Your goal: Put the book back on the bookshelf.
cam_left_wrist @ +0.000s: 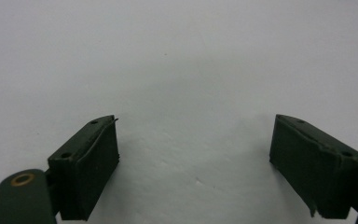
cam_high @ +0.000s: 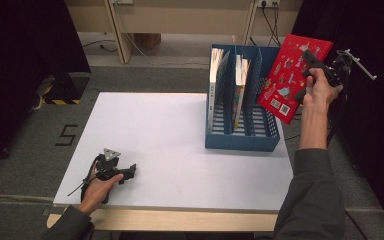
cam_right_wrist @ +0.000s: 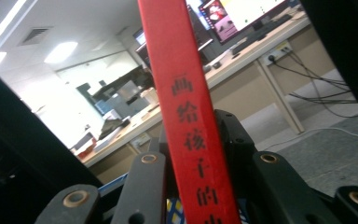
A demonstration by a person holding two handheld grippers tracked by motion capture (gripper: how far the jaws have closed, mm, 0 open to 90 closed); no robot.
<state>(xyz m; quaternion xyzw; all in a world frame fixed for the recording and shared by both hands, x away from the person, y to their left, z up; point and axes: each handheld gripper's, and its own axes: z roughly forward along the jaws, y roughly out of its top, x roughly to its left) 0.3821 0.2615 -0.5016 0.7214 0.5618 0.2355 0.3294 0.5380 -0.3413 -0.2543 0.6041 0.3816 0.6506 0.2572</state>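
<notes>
The right gripper [cam_high: 314, 70] is clamped on a red book [cam_high: 294, 76], holding it tilted in the air at the far right, just beside and above the right end of the blue file rack [cam_high: 242, 141]. In the right gripper view the book's red spine [cam_right_wrist: 186, 112], printed with dark characters, runs up between the two black jaws. The rack stands on the right part of the white table [cam_high: 170, 145], with what look like two other books [cam_high: 219, 85] upright in its left compartments. The left gripper [cam_high: 125, 173] rests on the table at the near left, jaws apart, with bare tabletop between them.
</notes>
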